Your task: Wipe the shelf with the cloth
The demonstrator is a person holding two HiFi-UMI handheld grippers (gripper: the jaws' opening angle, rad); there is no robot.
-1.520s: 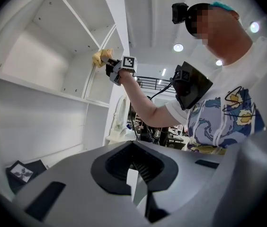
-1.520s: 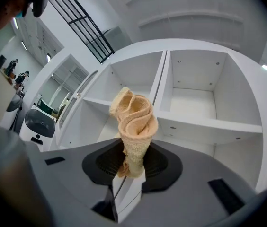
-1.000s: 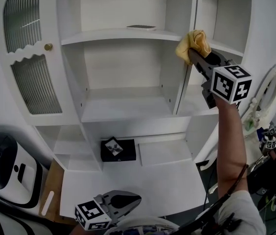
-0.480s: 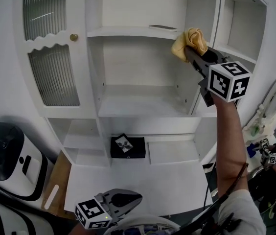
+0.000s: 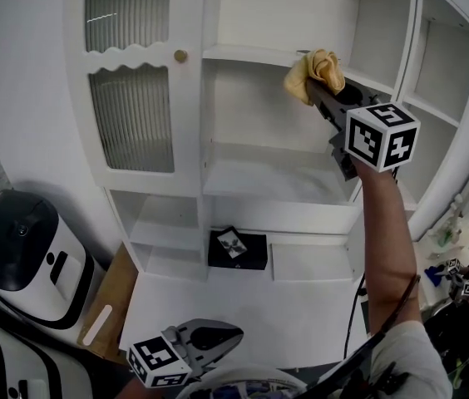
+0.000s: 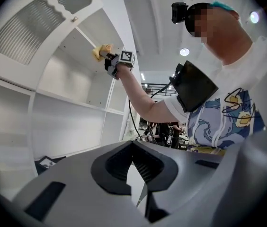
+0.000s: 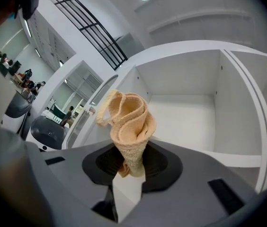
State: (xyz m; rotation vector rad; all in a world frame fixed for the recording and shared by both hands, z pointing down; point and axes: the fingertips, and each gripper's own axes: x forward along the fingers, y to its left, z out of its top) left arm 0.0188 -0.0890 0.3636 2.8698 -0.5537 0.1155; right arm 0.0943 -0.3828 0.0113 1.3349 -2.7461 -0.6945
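black box (image 5: 237, 250) on white shelf unit (image 5: 259, 185)

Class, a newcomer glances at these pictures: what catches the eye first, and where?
The yellow cloth, bunched in the shut right gripper, raised at the white cabinet's upper shelf. Then the ribbed-glass door at upper left, and the left gripper, idle and shut, low near the person.

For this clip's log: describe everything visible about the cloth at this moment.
The cloth is pale yellow-tan with a coarse woven look, bunched into loose upright folds. Its lower end is pinched between the jaws of the right hand-held gripper, which is held up at the front edge of the white upper shelf. The folds stand free beyond the jaws. Whether they touch the shelf cannot be told.
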